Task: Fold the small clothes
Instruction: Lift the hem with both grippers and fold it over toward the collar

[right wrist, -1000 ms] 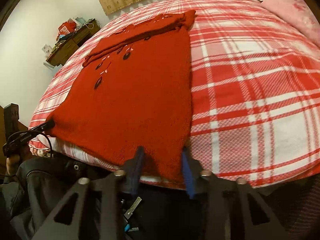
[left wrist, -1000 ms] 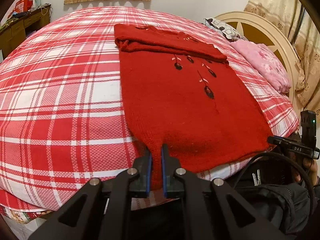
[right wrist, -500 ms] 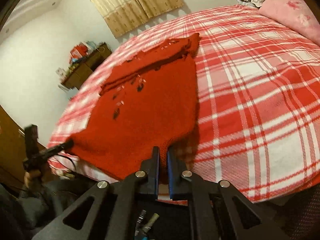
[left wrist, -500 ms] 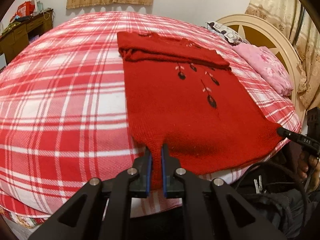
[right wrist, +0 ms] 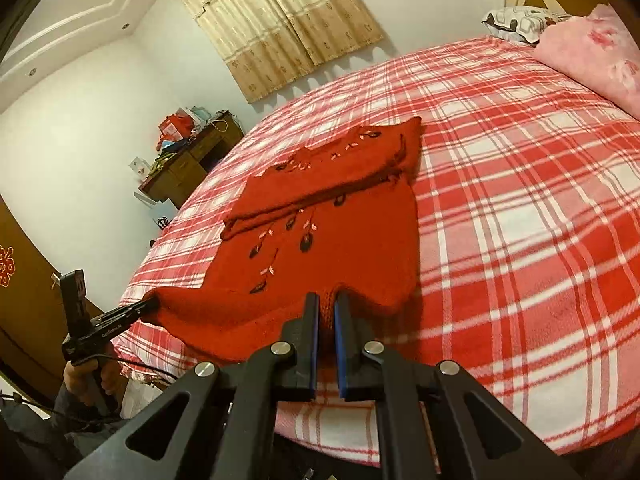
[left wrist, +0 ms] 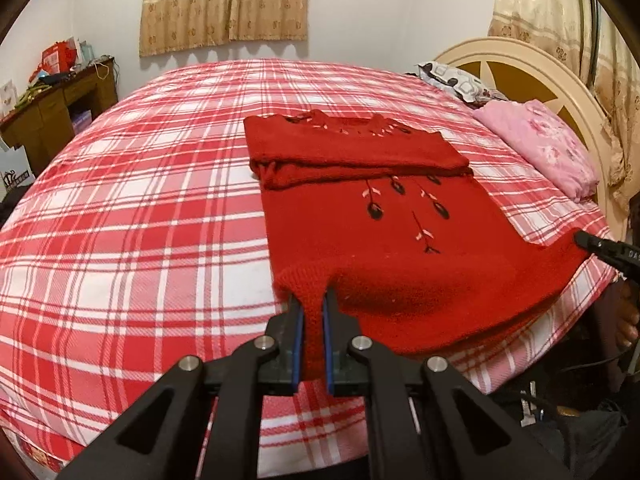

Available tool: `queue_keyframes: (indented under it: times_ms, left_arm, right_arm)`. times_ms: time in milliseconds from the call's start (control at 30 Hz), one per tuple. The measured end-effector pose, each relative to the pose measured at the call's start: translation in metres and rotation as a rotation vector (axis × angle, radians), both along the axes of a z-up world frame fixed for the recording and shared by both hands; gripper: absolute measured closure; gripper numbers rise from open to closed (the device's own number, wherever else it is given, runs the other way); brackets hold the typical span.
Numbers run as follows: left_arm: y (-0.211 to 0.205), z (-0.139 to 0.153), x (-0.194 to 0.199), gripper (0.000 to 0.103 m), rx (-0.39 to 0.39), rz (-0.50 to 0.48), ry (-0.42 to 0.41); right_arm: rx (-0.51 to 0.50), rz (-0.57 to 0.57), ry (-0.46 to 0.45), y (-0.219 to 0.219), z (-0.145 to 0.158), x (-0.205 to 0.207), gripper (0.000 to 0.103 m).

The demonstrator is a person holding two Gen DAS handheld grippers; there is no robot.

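Red knit sweater [left wrist: 372, 240] lies on our plaid bed [left wrist: 140, 220], sleeves folded across its top. Our left gripper [left wrist: 311, 300] pinches one hem corner, our right gripper [right wrist: 326, 300] the other, both lifted slightly.

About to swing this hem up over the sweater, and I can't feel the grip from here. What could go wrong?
1. Each gripper, left and right, pinches only a small bit of the red sweater's hem; a corner may slip out.
2. The hem sags between the grips, so it could land creased.
3. The folded sleeves lie loose on top; a fast pull may shift them.
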State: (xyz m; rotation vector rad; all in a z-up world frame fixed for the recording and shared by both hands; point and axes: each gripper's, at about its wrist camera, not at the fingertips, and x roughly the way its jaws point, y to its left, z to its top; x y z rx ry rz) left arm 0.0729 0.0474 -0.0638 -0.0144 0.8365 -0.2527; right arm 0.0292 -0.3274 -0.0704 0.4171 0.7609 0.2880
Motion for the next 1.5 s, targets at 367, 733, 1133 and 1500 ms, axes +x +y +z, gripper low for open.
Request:
queue_keyframes:
  times_ms: [367, 733, 1133, 1500]
  left_arm:
    - [-0.007, 0.007, 0.021, 0.094, 0.015, 0.006, -0.024]
    - [0.000, 0.014, 0.061, 0.094, -0.055, 0.031, -0.009]
    - [0.004, 0.040, 0.108, 0.094, -0.118, 0.056, -0.059]
    - [0.003, 0.059, 0.149, 0.094, -0.159, 0.075, -0.096]
  right_arm:
    - [0.004, 0.026, -0.025, 0.003, 0.012, 0.030, 0.097]
    - [0.020, 0.009, -0.048, -0.010, 0.027, 0.070, 0.097]
    - [0.014, -0.002, -0.126, -0.017, 0.067, 0.112, 0.097]
    - [0.008, -0.002, -0.177, -0.016, 0.096, 0.156, 0.097]
